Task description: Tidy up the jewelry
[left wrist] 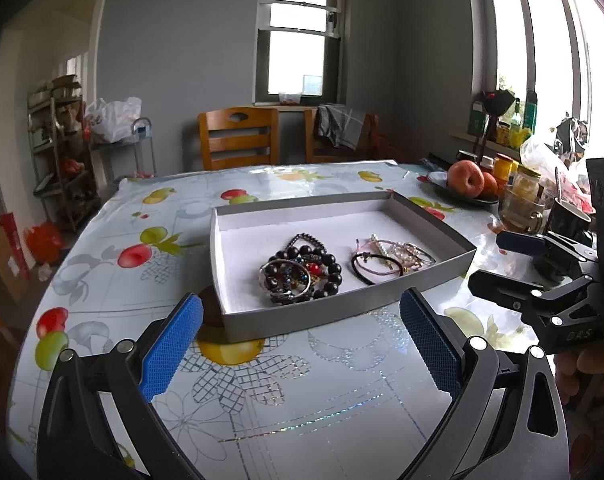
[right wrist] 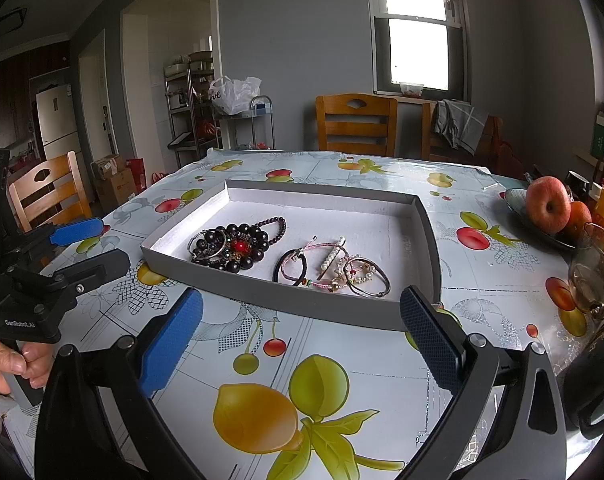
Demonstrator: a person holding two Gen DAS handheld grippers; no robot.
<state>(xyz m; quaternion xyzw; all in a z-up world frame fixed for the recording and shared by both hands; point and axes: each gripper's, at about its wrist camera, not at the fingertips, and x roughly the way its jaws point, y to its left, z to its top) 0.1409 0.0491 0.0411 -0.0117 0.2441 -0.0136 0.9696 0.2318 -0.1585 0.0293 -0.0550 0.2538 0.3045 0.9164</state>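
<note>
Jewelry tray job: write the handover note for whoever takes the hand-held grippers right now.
Left hand-held gripper: open, empty, above the tablecloth in front of the tray.
Right hand-held gripper: open, empty, likewise short of the tray.
Grey tray: on the table, uncovered. Inside, a dark bead bracelet pile on the left; thin bracelets, hair ties and a pearl clip tangled on the right.
Done: all visible jewelry sits in the tray, in two rough groups.
Left: any untangling or separating; nothing is gripped yet.
</note>
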